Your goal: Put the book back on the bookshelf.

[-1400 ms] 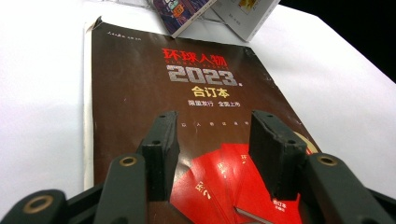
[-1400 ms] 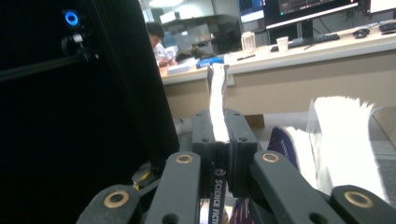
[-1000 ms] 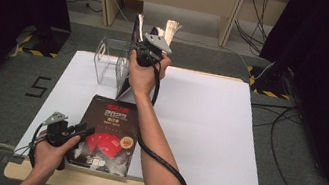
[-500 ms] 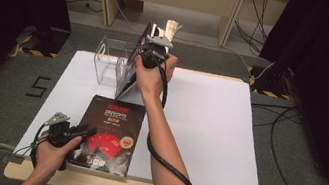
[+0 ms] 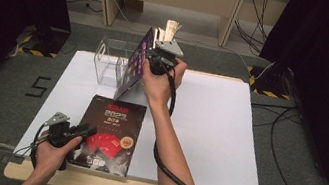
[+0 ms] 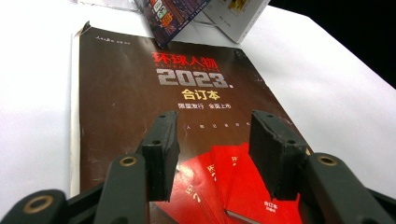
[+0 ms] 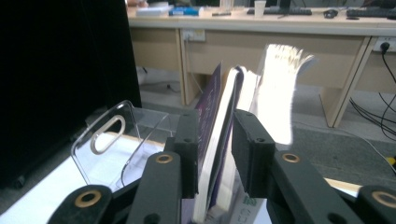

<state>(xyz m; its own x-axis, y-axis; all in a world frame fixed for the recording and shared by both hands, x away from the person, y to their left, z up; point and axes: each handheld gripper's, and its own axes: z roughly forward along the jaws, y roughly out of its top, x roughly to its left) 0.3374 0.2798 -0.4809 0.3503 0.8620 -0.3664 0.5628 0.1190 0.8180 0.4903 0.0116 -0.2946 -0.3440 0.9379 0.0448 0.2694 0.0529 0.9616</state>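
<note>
The right claw (image 5: 155, 50) has just been closing its jaws around an upright purple book (image 7: 215, 135) beside the clear stand (image 5: 109, 60). The left claw (image 6: 212, 154) hovers half-open over the dark book (image 5: 110, 131) lying on the worktop (image 5: 216, 131).

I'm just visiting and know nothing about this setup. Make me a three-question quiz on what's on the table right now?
1. True or false: the dark book lies flat on the white table.
2. The right gripper has its jaws around: A) a purple-covered book B) a cup C) a cable.
3. What clear thing stands beside that book?

Key: 1 true. 2 A. 3 a clear plastic stand.
</note>
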